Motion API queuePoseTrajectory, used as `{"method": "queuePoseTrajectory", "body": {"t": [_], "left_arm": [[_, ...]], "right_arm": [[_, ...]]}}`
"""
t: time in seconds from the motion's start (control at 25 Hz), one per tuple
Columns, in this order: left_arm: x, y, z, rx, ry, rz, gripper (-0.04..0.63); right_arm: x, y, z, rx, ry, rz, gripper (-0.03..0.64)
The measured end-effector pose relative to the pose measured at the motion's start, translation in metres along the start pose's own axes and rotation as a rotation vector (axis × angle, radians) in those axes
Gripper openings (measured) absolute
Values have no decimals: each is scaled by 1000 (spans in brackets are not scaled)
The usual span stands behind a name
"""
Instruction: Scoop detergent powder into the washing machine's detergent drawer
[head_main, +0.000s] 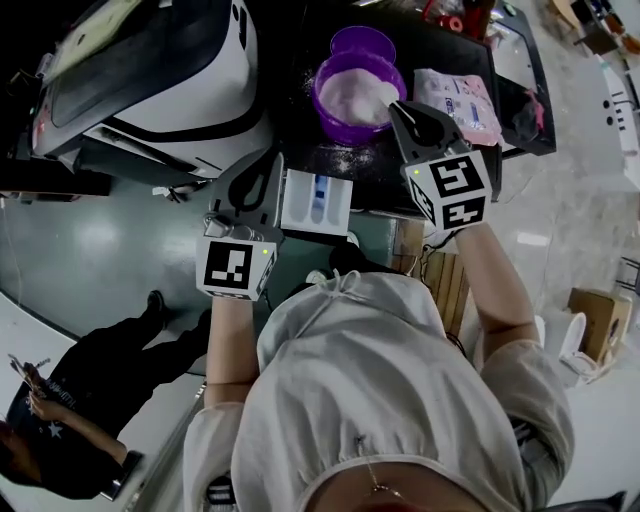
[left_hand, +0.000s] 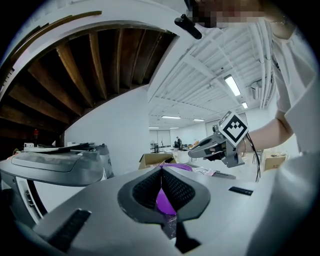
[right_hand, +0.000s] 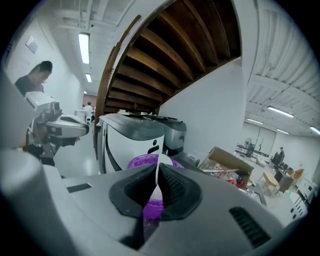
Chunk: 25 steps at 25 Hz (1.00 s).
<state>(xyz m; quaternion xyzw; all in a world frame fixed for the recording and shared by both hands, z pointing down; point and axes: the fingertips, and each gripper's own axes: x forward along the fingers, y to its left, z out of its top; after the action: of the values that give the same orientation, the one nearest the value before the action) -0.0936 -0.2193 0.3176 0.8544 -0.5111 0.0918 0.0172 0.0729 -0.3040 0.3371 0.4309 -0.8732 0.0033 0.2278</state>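
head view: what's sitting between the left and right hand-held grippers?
The white detergent drawer, right beside the left hand-held gripper. The right hand-held gripper is further off, holding a scoop at the purple bowl. Head view shows it.

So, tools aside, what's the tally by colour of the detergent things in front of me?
Purple: 2 (bowl, lid behind it)
White: 2 (scoop, detergent drawer)
Pink: 1 (bag)
Total: 5
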Motion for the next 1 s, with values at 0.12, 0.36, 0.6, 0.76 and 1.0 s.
{"method": "queuePoseTrajectory", "body": {"t": [0.12, 0.36, 0.6, 0.76, 1.0], "left_arm": [[19, 3, 0, -1, -7, 6, 21], [40, 7, -11, 3, 49, 24, 21], [53, 14, -9, 7, 29, 46, 21], [56, 15, -10, 19, 11, 51, 21], [53, 7, -16, -8, 67, 30, 21]], "right_arm": [[24, -16, -11, -18, 100, 60, 9], [56, -31, -29, -53, 240, 155, 9], [76, -25, -46, -154, 476, 322, 10], [85, -25, -50, -229, 556, 363, 11], [87, -24, -65, -237, 659, 392, 9]]}}
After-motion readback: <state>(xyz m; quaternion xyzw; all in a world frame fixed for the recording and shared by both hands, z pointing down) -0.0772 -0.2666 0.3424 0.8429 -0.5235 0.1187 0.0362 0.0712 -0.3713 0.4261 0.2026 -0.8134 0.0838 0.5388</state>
